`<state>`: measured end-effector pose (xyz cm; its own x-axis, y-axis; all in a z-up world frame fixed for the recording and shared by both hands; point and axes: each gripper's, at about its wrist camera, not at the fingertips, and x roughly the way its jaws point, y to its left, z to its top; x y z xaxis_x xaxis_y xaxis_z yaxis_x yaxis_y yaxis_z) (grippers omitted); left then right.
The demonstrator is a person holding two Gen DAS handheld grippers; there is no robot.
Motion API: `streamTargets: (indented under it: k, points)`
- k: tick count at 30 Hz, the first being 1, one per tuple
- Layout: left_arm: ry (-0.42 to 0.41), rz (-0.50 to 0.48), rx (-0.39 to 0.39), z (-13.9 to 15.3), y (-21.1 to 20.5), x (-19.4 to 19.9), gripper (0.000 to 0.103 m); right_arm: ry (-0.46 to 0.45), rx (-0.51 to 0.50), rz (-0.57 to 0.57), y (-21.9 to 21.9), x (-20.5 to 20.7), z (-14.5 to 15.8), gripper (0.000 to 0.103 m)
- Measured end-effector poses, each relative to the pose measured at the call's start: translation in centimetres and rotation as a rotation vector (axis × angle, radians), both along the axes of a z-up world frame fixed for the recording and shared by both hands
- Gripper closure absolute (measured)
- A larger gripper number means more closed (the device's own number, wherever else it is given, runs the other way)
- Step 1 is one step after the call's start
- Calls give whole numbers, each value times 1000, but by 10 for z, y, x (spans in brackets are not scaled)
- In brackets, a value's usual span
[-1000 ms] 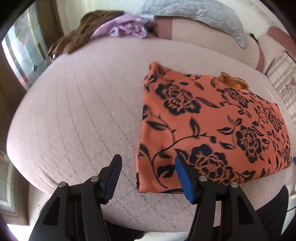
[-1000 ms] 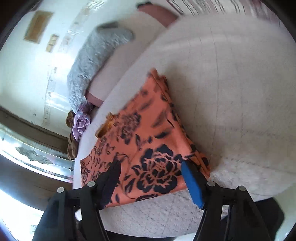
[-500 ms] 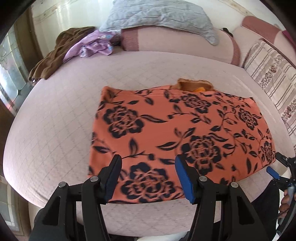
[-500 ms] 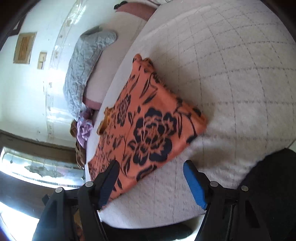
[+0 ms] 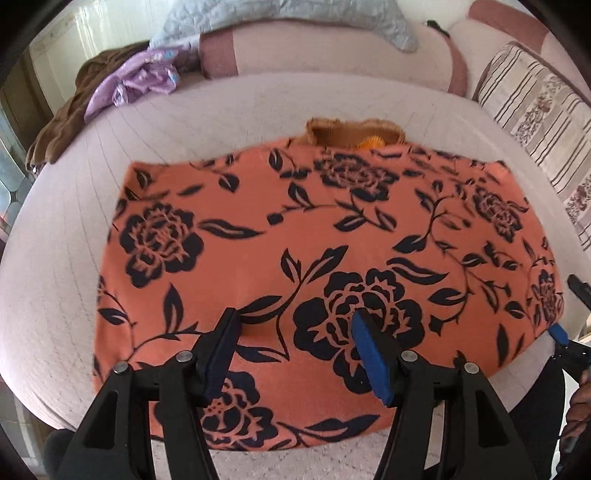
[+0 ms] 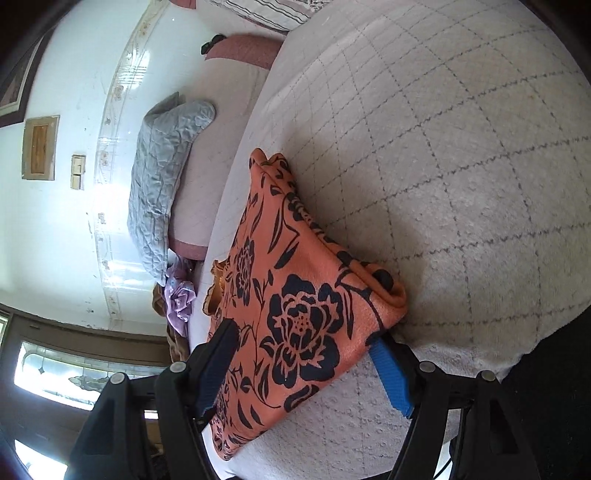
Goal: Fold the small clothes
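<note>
Quilted bed [image 5: 229,107] carries everything. Folded orange floral garment [image 5: 317,236] lies flat at bed's near edge, reaching toward near right corner; ruffled orange trim [image 5: 351,131] peeks out along its far edge. Grey quilted pillow [image 5: 280,14] at headboard edge. Brown and lilac clothes heap [image 5: 122,85] at far left corner. Left gripper [image 5: 293,323] above garment's near edge, jaws opening, nothing pinched between pads. Right gripper [image 6: 301,349] straddles garment's corner, jaws spread wide, blue pad [image 6: 391,376] just beside fold, not squeezing.
</note>
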<state>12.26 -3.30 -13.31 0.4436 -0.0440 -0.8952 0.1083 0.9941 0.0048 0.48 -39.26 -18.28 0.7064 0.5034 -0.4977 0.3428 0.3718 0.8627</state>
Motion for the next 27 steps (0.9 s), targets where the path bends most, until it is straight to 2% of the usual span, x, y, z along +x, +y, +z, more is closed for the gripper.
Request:
streamTargets:
  k: [5,7,8,9,12,14,16,17,18,19,20,21,22,23,24,25,26,27]
  points:
    - [-79,-13,-45,24,-4,-2,39,-6,-14,-10,-8,5,1,30]
    - [-79,-28,-33,24,-10,0,39,-5,-91,12,-7,11,7,48]
    - [-68,-33,-23,21,-12,2,39,9,-131,32,-4,15,8,67]
    - [-56,-39,-13,17,-15,4,39,27,-155,56,-2,21,6,78]
    - [-57,-36,-18,17,-18,4,39,32,-245,115,4,30,10,92]
    - [-103,-39,-49,27,-17,1,39,-4,-368,134,11,25,35,93]
    - [-130,-46,-37,29,-19,0,39,-39,-498,158,22,19,58,93]
    - [-117,-47,-7,22,-22,3,39,-30,-527,176,24,20,59,93]
    - [-85,-51,20,11,-24,7,39,20,-538,200,25,26,47,89]
    - [-17,-64,53,-9,-27,12,38,72,-515,221,23,30,29,86]
    - [-34,-67,52,-16,-25,11,35,77,-451,223,18,30,16,86]
    - [-59,-63,45,-14,-24,10,35,40,-357,189,7,23,13,80]
    - [-50,-61,40,-13,-23,10,35,39,-311,193,2,20,12,75]
    - [-47,-60,36,-12,-22,10,35,45,-286,202,-3,16,14,64]
    - [-47,-67,36,-12,-22,11,35,39,-287,197,-8,10,19,40]
    - [-50,-72,37,-12,-22,12,34,28,-298,184,-13,5,24,28]
    - [-51,-72,35,-12,-21,12,34,7,-307,167,-18,2,31,24]
    - [-53,-67,29,-12,-21,12,34,-24,-307,157,-24,2,38,24]
